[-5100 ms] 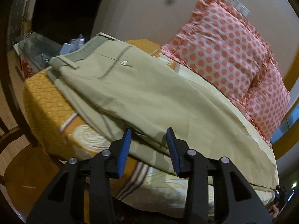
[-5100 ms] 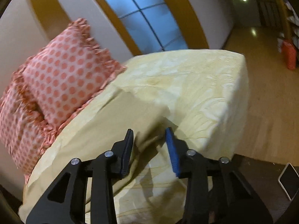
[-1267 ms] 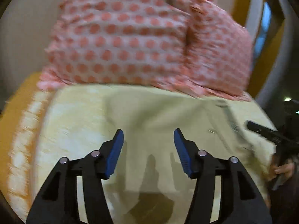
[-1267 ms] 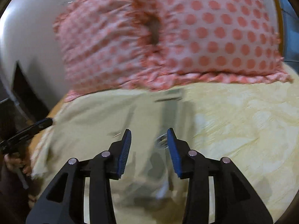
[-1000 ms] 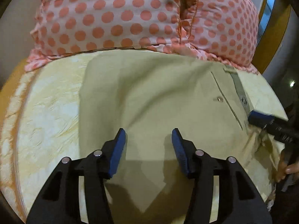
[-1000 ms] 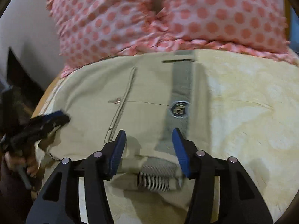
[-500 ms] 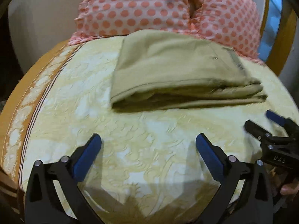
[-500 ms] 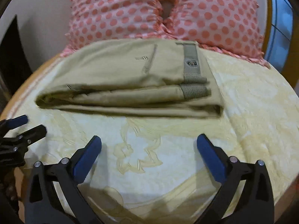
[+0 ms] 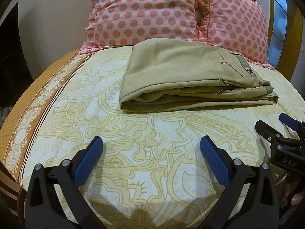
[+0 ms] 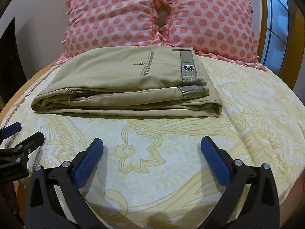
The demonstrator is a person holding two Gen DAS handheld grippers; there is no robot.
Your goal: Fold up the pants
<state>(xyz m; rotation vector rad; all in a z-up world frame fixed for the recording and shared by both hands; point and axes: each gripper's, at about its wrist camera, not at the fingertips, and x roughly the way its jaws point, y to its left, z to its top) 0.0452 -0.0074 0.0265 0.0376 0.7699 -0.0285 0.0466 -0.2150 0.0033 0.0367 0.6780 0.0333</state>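
Your left claw (image 9: 151, 145) is released, its blue pads (image 9: 87, 160) spread wide over bare bedsheet (image 9: 152, 171), gripping nothing. The pants (image 9: 190, 76) lie ahead of it and a little to its right, well apart from the pads, folded into a flat stack of several layers. The fold edges face you, the rounded fold sits on the stack's left end, and the grey waistband with its badge lies on top toward the right end.

Your right claw (image 10: 152, 144) is likewise released, pads (image 10: 215, 160) wide, empty, hovering above the sheet. From this claw the pants (image 10: 124, 80) sit straight ahead, apart from the pads, with the waistband strip and ribbed elastic ends toward the right of the stack and a slit pocket with a button left of it.

Beyond the pants, two pink dotted pillows (image 10: 133, 13) stand side by side against the wall; the far edge of the stack reaches their base.

Each claw shows in the other's view: the right one at the right edge of the left view, the left one at the left edge of the right view, both low beside the sheet's near edge.
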